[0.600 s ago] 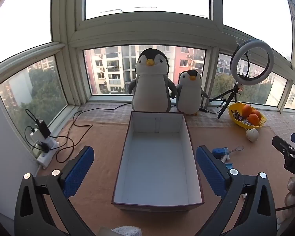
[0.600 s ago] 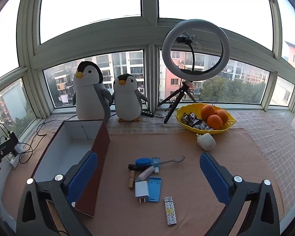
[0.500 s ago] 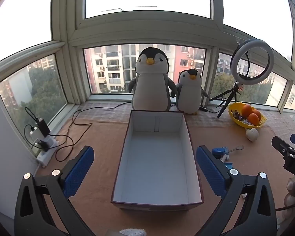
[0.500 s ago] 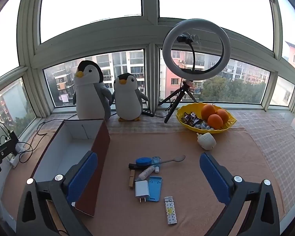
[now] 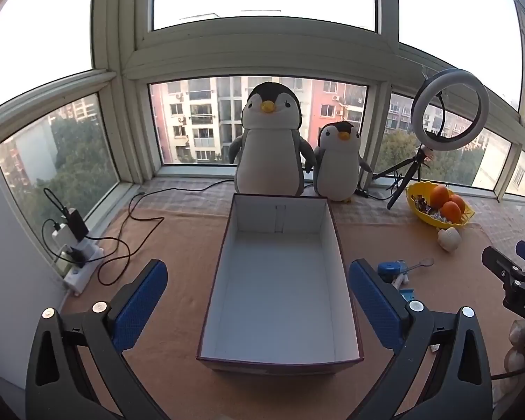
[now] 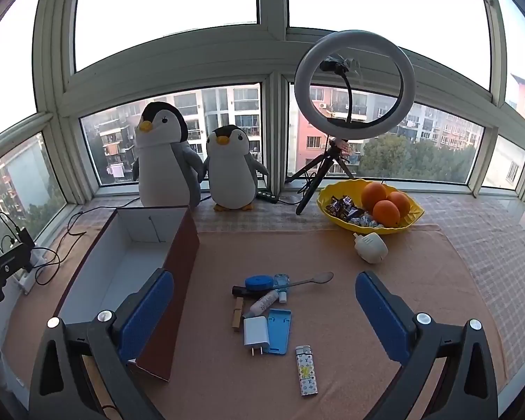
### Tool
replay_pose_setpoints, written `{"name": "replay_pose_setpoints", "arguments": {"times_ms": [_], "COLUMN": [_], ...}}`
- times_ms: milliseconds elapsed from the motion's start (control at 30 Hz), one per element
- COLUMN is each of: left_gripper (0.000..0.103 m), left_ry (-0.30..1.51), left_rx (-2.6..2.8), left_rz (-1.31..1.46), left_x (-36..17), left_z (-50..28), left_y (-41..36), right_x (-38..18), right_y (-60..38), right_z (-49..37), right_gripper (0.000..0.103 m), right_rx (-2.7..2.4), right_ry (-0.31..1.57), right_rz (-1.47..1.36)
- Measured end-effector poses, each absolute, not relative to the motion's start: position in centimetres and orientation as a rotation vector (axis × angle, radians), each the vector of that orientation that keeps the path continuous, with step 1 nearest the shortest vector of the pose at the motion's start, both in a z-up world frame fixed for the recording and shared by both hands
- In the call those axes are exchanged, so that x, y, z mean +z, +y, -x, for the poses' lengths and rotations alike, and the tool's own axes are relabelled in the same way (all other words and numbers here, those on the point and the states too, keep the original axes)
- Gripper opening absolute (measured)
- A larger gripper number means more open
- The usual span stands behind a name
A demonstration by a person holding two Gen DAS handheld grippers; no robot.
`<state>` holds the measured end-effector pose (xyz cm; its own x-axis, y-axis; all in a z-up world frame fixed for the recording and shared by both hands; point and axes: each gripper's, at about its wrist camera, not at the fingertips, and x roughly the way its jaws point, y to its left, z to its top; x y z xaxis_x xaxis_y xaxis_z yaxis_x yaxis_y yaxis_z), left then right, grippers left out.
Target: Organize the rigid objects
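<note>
Left claw (image 5: 257, 301) wide, empty, over open box (image 5: 280, 280). Right claw (image 6: 264, 311) wide, empty, above lighter (image 6: 307, 370) and charger (image 6: 256, 332) on desk (image 6: 385, 315).

box (image 6: 129, 262) left of small-item cluster (image 6: 266, 311), penguins (image 6: 164, 161) behind, fruit bowl (image 6: 367, 224) far right

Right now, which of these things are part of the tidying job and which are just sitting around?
Part of the job:
- empty box
- white charger plug
- blue case
- lighter
- spoon
- wooden clothespin
- blue round lid

Just sitting around:
- two plush penguins
- ring light
- yellow fruit bowl
- power strip with cables
</note>
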<state>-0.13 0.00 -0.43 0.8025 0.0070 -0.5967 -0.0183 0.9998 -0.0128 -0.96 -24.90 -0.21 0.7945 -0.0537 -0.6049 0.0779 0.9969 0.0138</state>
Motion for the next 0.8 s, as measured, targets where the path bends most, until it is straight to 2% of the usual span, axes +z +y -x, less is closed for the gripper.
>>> {"name": "replay_pose_setpoints", "arguments": {"times_ms": [800], "left_gripper": [0.103], "left_ry": [0.647], "left_rx": [0.006], "left_rz": [0.019], "left_x": [-0.60], "left_z": [-0.10], "left_y": [0.00], "right_x": [-0.41], "right_y": [-24.46], "right_z": [1.01], "right_gripper": [0.103], "right_rx": [-0.067], "right_ry": [0.666], "right_rz": [-0.047]}}
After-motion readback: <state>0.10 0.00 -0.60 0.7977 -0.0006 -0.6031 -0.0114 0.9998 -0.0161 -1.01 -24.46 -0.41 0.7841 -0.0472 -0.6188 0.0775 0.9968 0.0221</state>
